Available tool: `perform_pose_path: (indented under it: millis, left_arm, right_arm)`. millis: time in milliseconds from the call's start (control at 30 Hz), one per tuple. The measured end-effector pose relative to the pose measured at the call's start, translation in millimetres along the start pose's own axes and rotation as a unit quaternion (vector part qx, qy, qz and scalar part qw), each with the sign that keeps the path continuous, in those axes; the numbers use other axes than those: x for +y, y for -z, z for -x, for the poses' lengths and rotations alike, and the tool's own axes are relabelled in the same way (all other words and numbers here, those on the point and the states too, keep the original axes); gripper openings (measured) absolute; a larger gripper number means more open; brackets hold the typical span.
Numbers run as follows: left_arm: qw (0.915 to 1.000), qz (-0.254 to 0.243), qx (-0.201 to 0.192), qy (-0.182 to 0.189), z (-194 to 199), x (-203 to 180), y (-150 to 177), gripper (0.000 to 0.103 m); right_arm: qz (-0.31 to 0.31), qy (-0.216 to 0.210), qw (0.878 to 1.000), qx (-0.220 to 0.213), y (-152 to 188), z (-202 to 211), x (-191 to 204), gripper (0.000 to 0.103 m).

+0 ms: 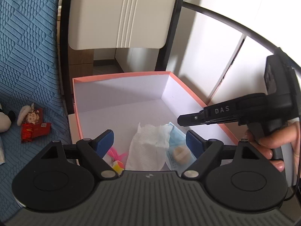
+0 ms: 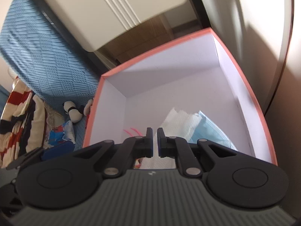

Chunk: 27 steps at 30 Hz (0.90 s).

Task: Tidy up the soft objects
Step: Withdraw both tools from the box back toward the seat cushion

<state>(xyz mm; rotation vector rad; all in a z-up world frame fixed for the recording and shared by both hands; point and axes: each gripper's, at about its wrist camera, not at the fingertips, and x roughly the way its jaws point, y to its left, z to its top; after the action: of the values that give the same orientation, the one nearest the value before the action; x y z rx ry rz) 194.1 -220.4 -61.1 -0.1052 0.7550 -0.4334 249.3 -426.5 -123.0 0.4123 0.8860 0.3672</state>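
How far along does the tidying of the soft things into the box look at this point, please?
Done: a paper towel and a blue face mask lie in the box. In hand: nothing; left gripper open, right gripper shut, empty. Left: the panda plush and red packet outside.

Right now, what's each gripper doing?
Left gripper: open, holding nothing, above the box.
Right gripper: shut, nothing between its fingers.

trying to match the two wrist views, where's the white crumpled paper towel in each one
Left wrist view: white crumpled paper towel lies low in the middle, on the floor of the pink-rimmed white cardboard box, between the open left gripper fingers.
Right wrist view: the paper towel sits just above the shut right gripper, right of centre.
Shared landmark: the light blue face mask touching the towel's right side.
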Motion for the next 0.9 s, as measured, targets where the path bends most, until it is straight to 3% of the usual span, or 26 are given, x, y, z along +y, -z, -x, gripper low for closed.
perform_pose_path:
  millis: [533,900]
  left_arm:
    - [0.9952,0.03,-0.086,-0.034,96.3,29.0,-9.9,0.087]
    - [0.9878,0.051,-0.126,-0.076,155.7,72.6,11.2,0.087]
  right_arm:
    - [0.102,0.025,0.992,-0.07,13.6,45.6,90.5,0.009]
    - [0.142,0.027,0.987,-0.071,50.3,51.6,159.6,0.009]
